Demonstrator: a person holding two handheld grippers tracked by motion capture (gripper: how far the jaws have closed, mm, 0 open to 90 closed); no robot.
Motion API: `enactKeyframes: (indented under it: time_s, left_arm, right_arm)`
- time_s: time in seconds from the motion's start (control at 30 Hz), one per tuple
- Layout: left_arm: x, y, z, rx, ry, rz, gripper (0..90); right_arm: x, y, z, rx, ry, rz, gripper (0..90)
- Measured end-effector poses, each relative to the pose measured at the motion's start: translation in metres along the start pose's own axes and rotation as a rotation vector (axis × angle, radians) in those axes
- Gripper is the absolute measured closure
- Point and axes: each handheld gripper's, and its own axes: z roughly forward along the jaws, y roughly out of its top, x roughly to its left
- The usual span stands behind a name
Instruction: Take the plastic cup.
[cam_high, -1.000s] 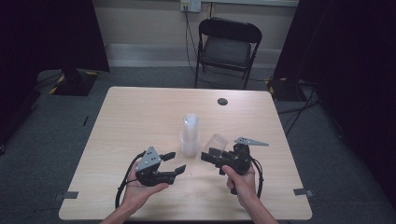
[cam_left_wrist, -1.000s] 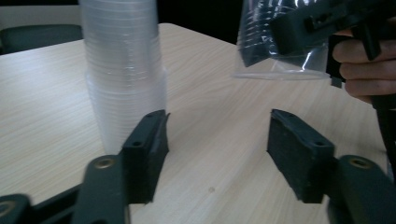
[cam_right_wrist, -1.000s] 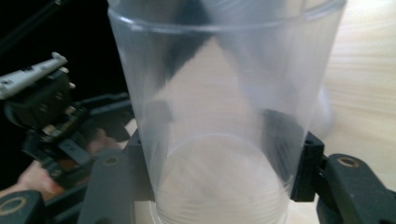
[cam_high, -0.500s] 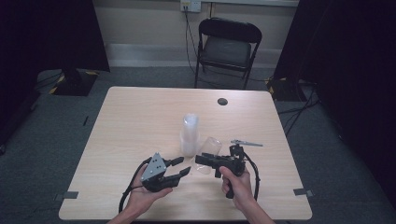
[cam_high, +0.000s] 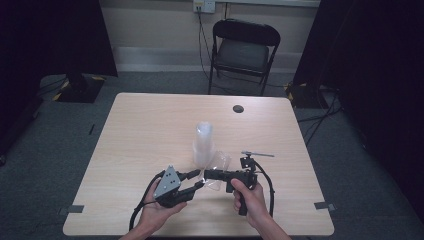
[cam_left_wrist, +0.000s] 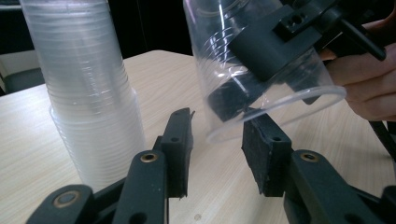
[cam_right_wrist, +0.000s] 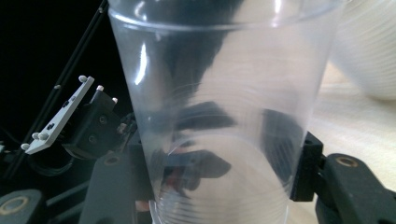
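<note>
A tall stack of clear plastic cups (cam_high: 202, 142) (cam_left_wrist: 88, 93) stands upright near the table's middle. My right gripper (cam_high: 207, 175) (cam_right_wrist: 219, 163) is shut on a single clear cup (cam_high: 218, 167) (cam_right_wrist: 219, 116), held tilted just above the table beside the stack. That cup (cam_left_wrist: 261, 70) has its open rim turned toward my left gripper (cam_high: 197, 181) (cam_left_wrist: 215, 140). The left gripper is open, its jaws standing at the lower edge of the rim. The left gripper's grey plate (cam_right_wrist: 56, 116) shows behind the cup.
The light wooden table (cam_high: 150, 130) carries a small black round disc (cam_high: 238, 108) at the far right. A black folding chair (cam_high: 245, 47) stands behind the far edge. Cables trail from both grippers near the front edge.
The two grippers have drawn together. My right gripper has carried the single cup left and lower, and my left gripper has moved right until its jaws reach the cup's rim.
</note>
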Motion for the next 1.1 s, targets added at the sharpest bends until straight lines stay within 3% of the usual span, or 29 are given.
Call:
enactKeyframes:
  time_s: [0.17, 0.23, 0.37, 0.53, 0.6, 0.8, 0.93, 1.1]
  left_arm:
    - [-0.006, -0.001, 0.002, -0.029, 0.035, 0.034, 61.6]
    - [-0.007, -0.001, 0.003, -0.030, 0.035, 0.044, 61.3]
    - [-0.012, -0.003, 0.006, -0.043, 0.059, 0.077, 60.2]
    - [-0.014, -0.005, 0.007, -0.054, 0.084, 0.094, 60.8]
    - [-0.013, -0.005, 0.008, -0.052, 0.076, 0.088, 61.2]
    - [-0.013, -0.005, 0.008, -0.059, 0.090, 0.097, 61.6]
    - [-0.017, -0.007, 0.010, -0.078, 0.125, 0.145, 61.2]
    - [-0.016, -0.007, 0.009, -0.086, 0.133, 0.138, 71.6]
  right_arm:
    - [0.001, -0.002, 0.004, 0.014, 0.010, 0.016, 42.7]
    - [0.002, -0.004, 0.005, 0.018, -0.020, 0.025, 42.7]
    - [0.003, -0.005, 0.008, 0.031, -0.017, 0.052, 42.9]
    - [0.005, -0.008, 0.012, 0.047, -0.001, 0.070, 42.9]
    - [0.006, -0.010, 0.014, 0.057, -0.012, 0.055, 42.9]
    - [0.006, -0.011, 0.017, 0.066, -0.002, 0.082, 43.0]
    - [0.005, -0.013, 0.018, 0.069, 0.001, 0.087, 43.0]
    - [0.003, -0.013, 0.018, 0.070, 0.019, 0.090, 40.7]
